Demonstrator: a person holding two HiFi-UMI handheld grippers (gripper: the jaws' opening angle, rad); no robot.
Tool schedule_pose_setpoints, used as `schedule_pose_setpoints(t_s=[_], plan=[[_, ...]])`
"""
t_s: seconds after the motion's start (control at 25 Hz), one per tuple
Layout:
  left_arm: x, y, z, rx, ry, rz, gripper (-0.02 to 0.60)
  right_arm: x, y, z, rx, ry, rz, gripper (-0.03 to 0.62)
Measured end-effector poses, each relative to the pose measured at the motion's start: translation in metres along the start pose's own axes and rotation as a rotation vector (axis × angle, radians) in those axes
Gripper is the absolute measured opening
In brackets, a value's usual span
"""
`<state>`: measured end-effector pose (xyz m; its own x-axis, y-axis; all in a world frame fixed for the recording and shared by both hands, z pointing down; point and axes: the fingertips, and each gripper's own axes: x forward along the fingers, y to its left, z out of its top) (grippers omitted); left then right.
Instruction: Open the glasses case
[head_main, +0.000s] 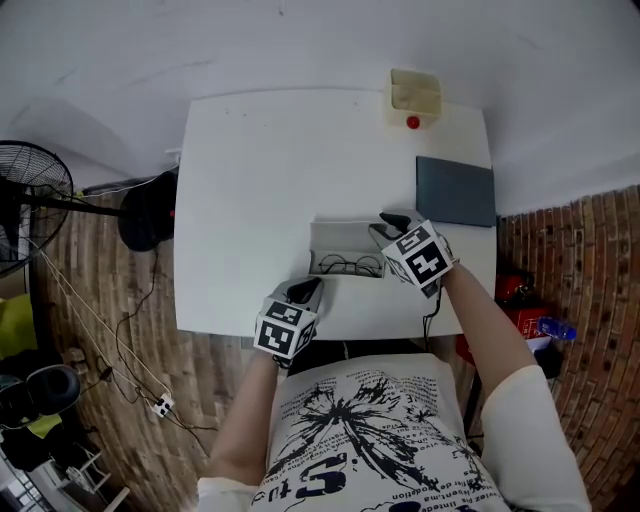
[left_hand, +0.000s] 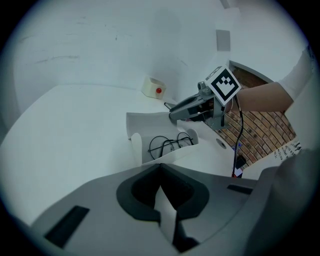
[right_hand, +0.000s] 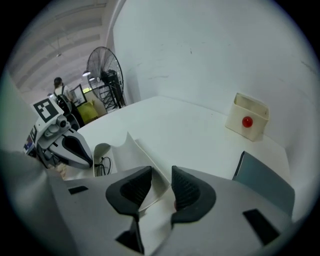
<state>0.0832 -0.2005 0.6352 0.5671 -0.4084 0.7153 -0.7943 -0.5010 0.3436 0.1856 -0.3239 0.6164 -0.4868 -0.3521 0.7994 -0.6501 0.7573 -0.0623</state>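
Note:
A white glasses case (head_main: 345, 238) lies open near the table's front edge, lid raised at the back. Dark thin-framed glasses (head_main: 350, 265) rest inside it. My left gripper (head_main: 306, 290) is at the case's front left. In the left gripper view its jaws (left_hand: 160, 172) are shut on a white strip of the case's front wall, with the glasses (left_hand: 170, 144) just beyond. My right gripper (head_main: 386, 227) is at the lid's right end. In the right gripper view its jaws (right_hand: 161, 175) stand slightly apart, and the lid's edge (right_hand: 129, 152) runs in between them.
A beige box with a red button (head_main: 414, 98) stands at the table's far right corner. A grey flat pad (head_main: 455, 190) lies on the right edge. A floor fan (head_main: 30, 200) and cables are on the brick floor to the left.

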Motion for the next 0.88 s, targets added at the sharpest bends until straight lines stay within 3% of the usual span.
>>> schedule_pose_setpoints(t_s=[0.12, 0.36, 0.44, 0.52, 0.88], plan=[[-0.002, 0.000, 0.003, 0.019, 0.005, 0.013, 0.014, -0.008, -0.001, 0.001, 0.063, -0.023, 0.032, 0.181], [-0.022, -0.003, 0.039, 0.071, -0.066, 0.024, 0.014, -0.048, -0.006, 0.023, 0.118, -0.153, -0.038, 0.144], [-0.035, -0.007, 0.062, 0.099, -0.122, 0.018, 0.013, -0.068, -0.003, 0.035, 0.106, -0.221, -0.078, 0.101], [-0.051, -0.013, 0.089, 0.128, -0.194, 0.004, 0.013, -0.092, -0.002, 0.052, 0.072, -0.315, -0.134, 0.017], [-0.131, -0.025, 0.192, 0.245, -0.471, 0.032, 0.013, -0.180, 0.008, 0.100, 0.088, -0.577, -0.234, 0.017]])
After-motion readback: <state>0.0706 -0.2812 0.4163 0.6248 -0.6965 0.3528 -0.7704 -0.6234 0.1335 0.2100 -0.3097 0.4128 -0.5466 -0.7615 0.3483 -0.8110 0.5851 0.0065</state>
